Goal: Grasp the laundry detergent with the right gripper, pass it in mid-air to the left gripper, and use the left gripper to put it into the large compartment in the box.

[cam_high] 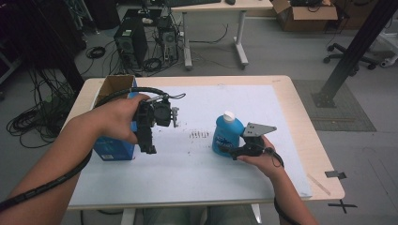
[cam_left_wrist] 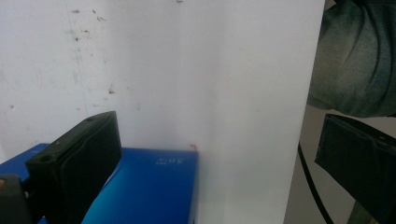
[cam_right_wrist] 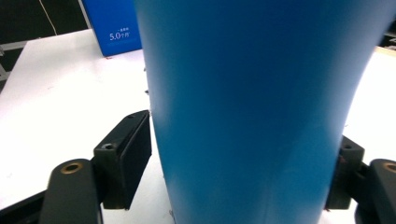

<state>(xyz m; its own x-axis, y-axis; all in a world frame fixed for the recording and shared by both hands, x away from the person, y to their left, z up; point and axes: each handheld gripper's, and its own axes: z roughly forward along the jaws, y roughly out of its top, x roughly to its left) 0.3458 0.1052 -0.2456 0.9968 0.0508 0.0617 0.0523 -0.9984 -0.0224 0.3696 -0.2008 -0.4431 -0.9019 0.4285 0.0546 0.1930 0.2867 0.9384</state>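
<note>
- Blue bottle (cam_high: pixel 227 135) with a white cap stands upright on the white mat (cam_high: pixel 197 173), right of centre
- Right gripper (cam_high: pixel 233 151) – jaws around the bottle's lower body, both pads (cam_right_wrist: pixel 135 156) touching its sides
- Left gripper (cam_high: pixel 149 140) – held above the blue box (cam_high: pixel 112 149) at the mat's left edge, jaws spread, nothing between them
</note>
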